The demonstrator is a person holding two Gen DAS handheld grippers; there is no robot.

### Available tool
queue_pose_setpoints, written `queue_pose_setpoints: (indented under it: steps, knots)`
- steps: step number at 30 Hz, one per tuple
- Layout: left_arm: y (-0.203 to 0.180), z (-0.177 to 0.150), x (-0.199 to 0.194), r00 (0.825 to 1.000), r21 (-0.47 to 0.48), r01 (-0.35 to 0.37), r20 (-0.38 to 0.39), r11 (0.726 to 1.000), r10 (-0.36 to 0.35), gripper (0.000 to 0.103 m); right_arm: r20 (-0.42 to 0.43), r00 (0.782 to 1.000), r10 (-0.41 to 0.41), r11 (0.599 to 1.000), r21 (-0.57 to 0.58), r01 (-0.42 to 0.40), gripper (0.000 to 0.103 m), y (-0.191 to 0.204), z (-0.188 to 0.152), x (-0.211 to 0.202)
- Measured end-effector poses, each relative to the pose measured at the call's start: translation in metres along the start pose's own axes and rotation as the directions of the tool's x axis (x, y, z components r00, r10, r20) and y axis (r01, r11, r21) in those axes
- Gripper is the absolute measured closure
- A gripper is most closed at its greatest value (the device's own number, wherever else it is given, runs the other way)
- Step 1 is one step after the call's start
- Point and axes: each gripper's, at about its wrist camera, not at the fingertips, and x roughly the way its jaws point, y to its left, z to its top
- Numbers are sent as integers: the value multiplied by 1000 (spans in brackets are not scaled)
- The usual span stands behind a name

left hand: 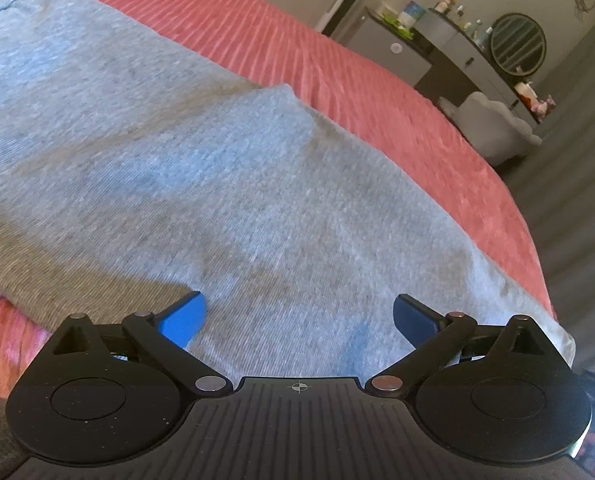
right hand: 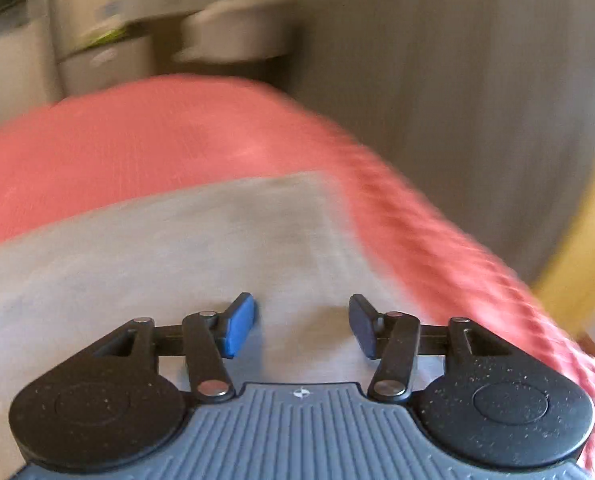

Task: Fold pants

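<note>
Grey pants [left hand: 177,168] lie spread on a pink ribbed bedspread [left hand: 297,52], with one layer folded over and a raised corner near the middle. My left gripper [left hand: 299,316] is open and empty, just above the grey cloth near its lower end. In the blurred right wrist view the pants [right hand: 169,248] also lie on the bedspread [right hand: 137,136]. My right gripper [right hand: 302,328] is open and empty, close above the cloth near its right edge.
The bed's edge runs down the right side in both views, with grey floor [left hand: 577,208] beyond. A dresser with bottles and a round mirror [left hand: 518,44] stands at the far wall, with a grey padded stool [left hand: 493,124] beside it. A yellow-brown object [right hand: 581,256] stands at the right.
</note>
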Motion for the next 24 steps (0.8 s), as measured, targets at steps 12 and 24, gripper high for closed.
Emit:
queue_pose_setpoints:
  steps: [12, 24]
  knots:
    - [1, 1, -2, 1000, -18, 10, -8, 1000, -10, 1, 56, 964, 261, 740, 629, -237, 13, -110, -87, -54]
    - [-1, 0, 0, 1000, -14, -7, -11, 1000, 7, 1, 89, 924, 371, 607, 730, -314, 51, -125, -86, -13]
